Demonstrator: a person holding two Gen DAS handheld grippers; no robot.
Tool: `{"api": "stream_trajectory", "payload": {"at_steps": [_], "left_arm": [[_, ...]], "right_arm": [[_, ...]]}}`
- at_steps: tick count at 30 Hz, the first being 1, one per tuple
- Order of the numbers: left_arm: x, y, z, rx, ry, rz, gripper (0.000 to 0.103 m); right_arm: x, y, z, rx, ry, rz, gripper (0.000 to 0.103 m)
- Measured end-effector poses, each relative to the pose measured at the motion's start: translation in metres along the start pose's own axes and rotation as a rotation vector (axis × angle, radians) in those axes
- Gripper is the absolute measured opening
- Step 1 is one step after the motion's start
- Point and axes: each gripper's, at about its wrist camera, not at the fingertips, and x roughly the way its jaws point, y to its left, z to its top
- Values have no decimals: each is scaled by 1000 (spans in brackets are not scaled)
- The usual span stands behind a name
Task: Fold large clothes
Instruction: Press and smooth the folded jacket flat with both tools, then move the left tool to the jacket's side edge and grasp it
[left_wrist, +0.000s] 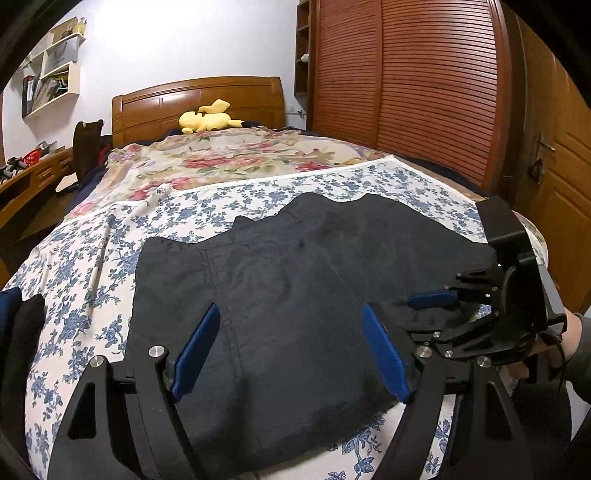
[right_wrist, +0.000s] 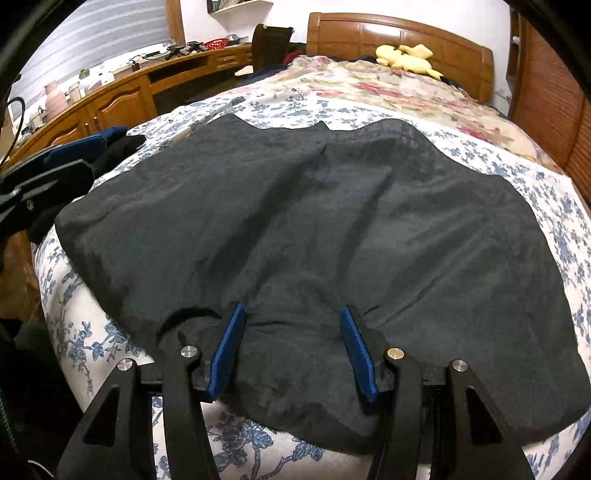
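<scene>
Blue ribbed pads on black angular arms frame each view. Those of the left gripper (left_wrist: 288, 349) stand wide apart above the near part of the dark garment (left_wrist: 295, 295), with nothing pressed between them. Those of the right gripper (right_wrist: 291, 349) stand closer together, and a puckered fold of the garment's near edge bunches between them; whether the pads (right_wrist: 229, 350) actually pinch the cloth I cannot tell.

One garment lies on the bed (left_wrist: 74, 280): charcoal, soft and matte, like fleece, spread mostly flat with broad shallow creases and a stitched seam running down it. Its far edge is wavy and uneven, its near edge reaches the foot of the bed.

Beneath the garment is a white sheet (right_wrist: 554, 206) printed with blue flowers; past it, toward the headboard (left_wrist: 199, 99), lies a second cover (left_wrist: 229, 155) in cream with red blooms. One yellow plush toy (left_wrist: 208, 118) rests against the glossy wooden headboard. Beside the bed on one side stands a slatted wooden wardrobe (left_wrist: 406, 81), on the other a long wooden desk (right_wrist: 122, 96) and one dark chair (right_wrist: 271, 40).
</scene>
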Motion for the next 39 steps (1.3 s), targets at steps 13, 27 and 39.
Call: {"api": "stream_trajectory", "payload": {"at_steps": [13, 27, 39], "left_arm": [[3, 6, -11, -15, 19, 42, 80], [-16, 17, -35, -87, 48, 206, 80], [-38, 56, -81, -318, 177, 341, 62]], "right_arm": [[2, -5, -10, -15, -25, 30, 57], [8, -9, -11, -39, -69, 66, 60], [-1, -12, -17, -59, -74, 100, 60]]}}
